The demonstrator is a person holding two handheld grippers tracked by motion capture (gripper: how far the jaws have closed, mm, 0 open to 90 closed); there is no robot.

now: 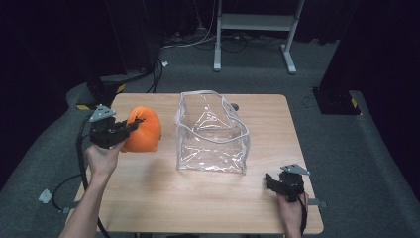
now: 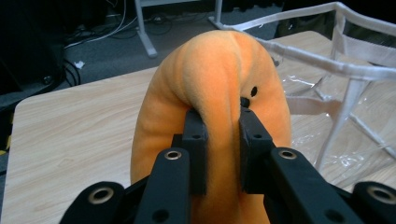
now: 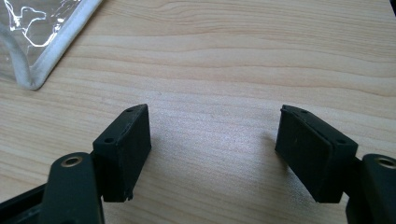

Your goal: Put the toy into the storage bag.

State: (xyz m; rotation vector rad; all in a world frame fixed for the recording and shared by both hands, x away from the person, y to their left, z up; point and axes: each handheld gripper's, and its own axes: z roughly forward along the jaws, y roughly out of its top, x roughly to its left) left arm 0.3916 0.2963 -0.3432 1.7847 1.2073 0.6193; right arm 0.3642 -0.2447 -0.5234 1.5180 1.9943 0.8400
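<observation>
The soft, rounded orange plush toy [image 1: 142, 130] is up off the pale wooden desk [image 1: 198, 198] at its left side, pinched by the left gripper [image 1: 130, 127], whose black jaws are closed on a fold of the plush; in the left gripper view the fabric [image 2: 219, 93] bulges out above and around the two jaws. Just to the toy's right stands a clear plastic bag with white piping and a white strap handle [image 1: 212, 133], its mouth open upward, roughly at the desk's centre and reaching toward the far edge. There is a narrow gap between toy and bag, and a broad bare stretch of wood in front of both, running to the near edge. The right gripper [image 1: 273, 181] sits low near the desk's near right corner, well apart from the bag, its jaws spread wide with nothing between them; in the right gripper view [image 3: 212, 140] bare wood grain shows between them and a white-edged corner of the bag [image 3: 42, 42] lies off to the upper left. A person's forearms come in from the near side. Beyond the desk there is grey carpet [image 1: 346, 148], a white metal frame on feet [image 1: 255, 29], loose cables and dark drapes around the room.
</observation>
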